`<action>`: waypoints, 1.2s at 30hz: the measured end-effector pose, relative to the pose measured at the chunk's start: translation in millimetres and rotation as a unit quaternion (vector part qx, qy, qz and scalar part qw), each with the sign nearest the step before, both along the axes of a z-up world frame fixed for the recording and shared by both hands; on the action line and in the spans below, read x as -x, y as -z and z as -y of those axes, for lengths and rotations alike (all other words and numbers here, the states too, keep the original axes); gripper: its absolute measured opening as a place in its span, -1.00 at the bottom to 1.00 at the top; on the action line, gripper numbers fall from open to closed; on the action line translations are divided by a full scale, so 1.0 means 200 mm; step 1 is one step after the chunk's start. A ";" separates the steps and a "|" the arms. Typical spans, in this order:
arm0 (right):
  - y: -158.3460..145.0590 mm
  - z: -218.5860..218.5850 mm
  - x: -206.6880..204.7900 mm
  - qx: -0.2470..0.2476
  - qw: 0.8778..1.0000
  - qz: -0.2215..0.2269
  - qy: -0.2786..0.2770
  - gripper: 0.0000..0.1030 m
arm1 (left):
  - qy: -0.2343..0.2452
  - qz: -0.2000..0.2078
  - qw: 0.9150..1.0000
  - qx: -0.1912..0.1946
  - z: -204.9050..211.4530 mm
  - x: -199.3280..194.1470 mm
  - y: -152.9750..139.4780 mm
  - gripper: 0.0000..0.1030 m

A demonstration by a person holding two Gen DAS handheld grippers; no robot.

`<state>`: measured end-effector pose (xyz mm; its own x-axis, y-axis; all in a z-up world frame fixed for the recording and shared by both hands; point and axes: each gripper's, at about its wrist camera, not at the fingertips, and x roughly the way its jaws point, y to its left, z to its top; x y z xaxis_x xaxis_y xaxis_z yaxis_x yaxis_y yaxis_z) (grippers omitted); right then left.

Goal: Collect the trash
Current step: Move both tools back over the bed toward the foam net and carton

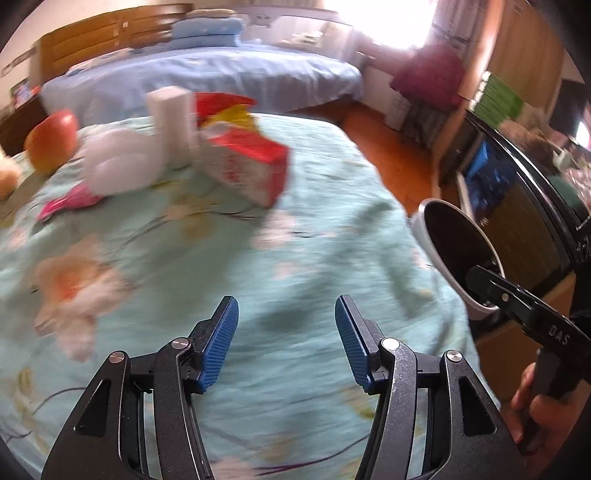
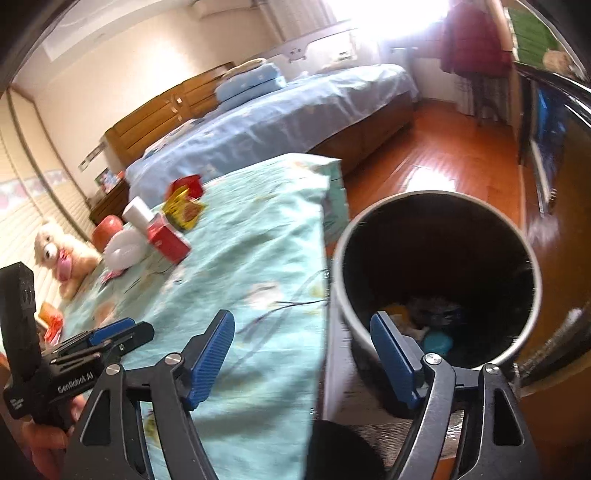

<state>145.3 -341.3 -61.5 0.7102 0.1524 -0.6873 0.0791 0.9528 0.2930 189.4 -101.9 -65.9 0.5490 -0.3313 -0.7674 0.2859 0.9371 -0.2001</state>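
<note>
Trash (image 1: 236, 155) sits at 11 o'clock on the quilt (image 1: 295, 258), away from the bin (image 2: 436, 280). My left gripper (image 1: 286, 343) and right gripper (image 2: 308, 362) both gape empty, I judge ready to fetch more.

Bedroom w/ cream walls (image 2: 122, 74) and glossy orange-brown wood floor (image 2: 436, 147). Big bed (image 2: 280, 122) in blue sheets, wood headboard (image 2: 155, 125) behind. Bright window (image 2: 399, 22) at far end, strong glare. Dark red garment (image 2: 469, 40) hangs nearby. Wood cabinet (image 1: 524, 51) on right.

Motion blurs my view of the red carton (image 1: 251, 168) and white tissue wad (image 1: 118, 166); its print is unreadable. The bin's (image 2: 436, 206) contents lie dim, indistinct.
</note>
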 end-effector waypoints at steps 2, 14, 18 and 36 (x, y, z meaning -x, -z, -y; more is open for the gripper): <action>-0.01 -0.07 -0.02 0.001 1.000 0.000 -0.015 0.53 | -0.016 0.001 1.000 0.000 -0.09 0.00 0.01 0.10; 0.02 -0.35 -0.15 0.017 0.997 -0.009 -0.081 0.59 | -0.093 -0.008 0.996 0.006 -0.44 -0.08 0.05 0.13; 0.03 -0.44 -0.20 0.022 0.994 -0.012 -0.103 0.59 | -0.106 -0.011 0.994 0.006 -0.48 -0.12 0.07 0.13; 0.06 -0.64 -0.52 0.030 0.988 -0.021 -0.148 0.59 | -0.124 -0.002 0.992 0.001 -0.58 -0.42 0.03 0.13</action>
